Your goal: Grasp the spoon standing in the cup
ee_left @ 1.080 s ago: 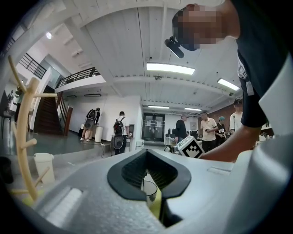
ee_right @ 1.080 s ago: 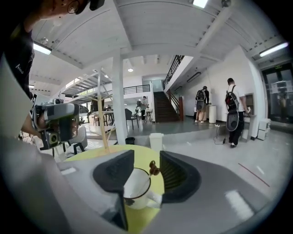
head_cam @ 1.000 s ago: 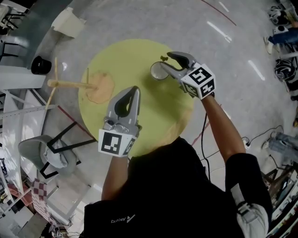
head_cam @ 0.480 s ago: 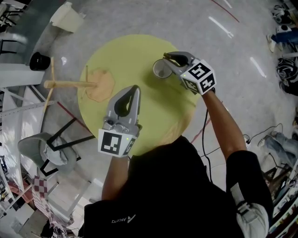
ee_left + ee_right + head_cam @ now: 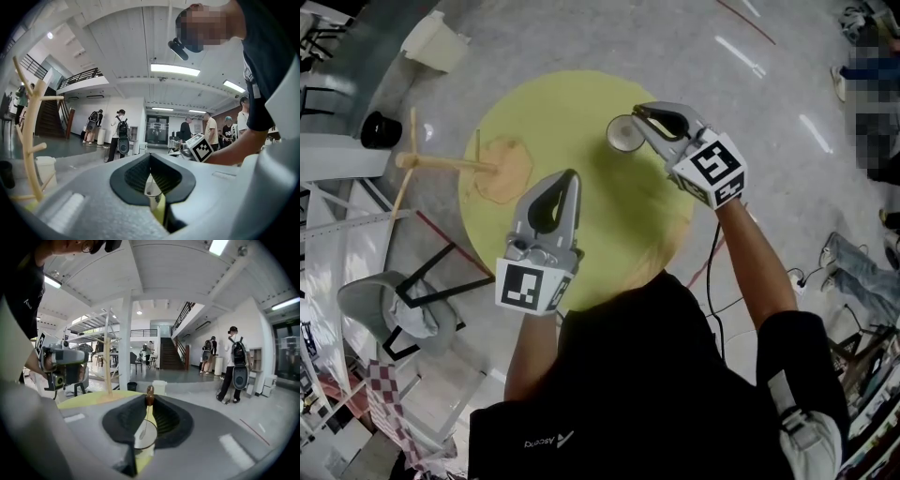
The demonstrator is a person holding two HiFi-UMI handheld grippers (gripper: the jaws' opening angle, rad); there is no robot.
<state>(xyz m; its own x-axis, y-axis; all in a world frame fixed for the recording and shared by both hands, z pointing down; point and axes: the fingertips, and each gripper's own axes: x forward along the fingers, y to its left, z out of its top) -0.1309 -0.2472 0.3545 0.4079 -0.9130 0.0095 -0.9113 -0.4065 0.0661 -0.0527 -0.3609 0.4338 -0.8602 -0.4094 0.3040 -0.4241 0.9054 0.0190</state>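
A pale cup [image 5: 623, 137] stands near the far right edge of the round yellow table [image 5: 572, 103]. In the right gripper view the cup [image 5: 143, 433] shows between the jaws. The thin spoon [image 5: 148, 401] rises from it, its brown tip caught between the fingertips. My right gripper [image 5: 641, 113] hangs over the cup's rim, its jaws closing on the spoon's top. My left gripper [image 5: 566, 181] hovers over the table's middle, shut and empty, pointing toward the cup [image 5: 151, 186]. The head view hides the spoon under the right fingers.
A wooden branch stand [image 5: 448, 165] on a tan hexagonal base [image 5: 506, 171] sits at the table's left; it also shows as a stand [image 5: 108, 366]. A grey chair [image 5: 380, 305], a black item [image 5: 381, 129] and a white bin [image 5: 436, 42] are on the floor. People stand far off.
The right gripper's jaws, wide apart beside the cup a second ago, have drawn together over the cup's rim around the spoon's top. The left gripper has stayed put.
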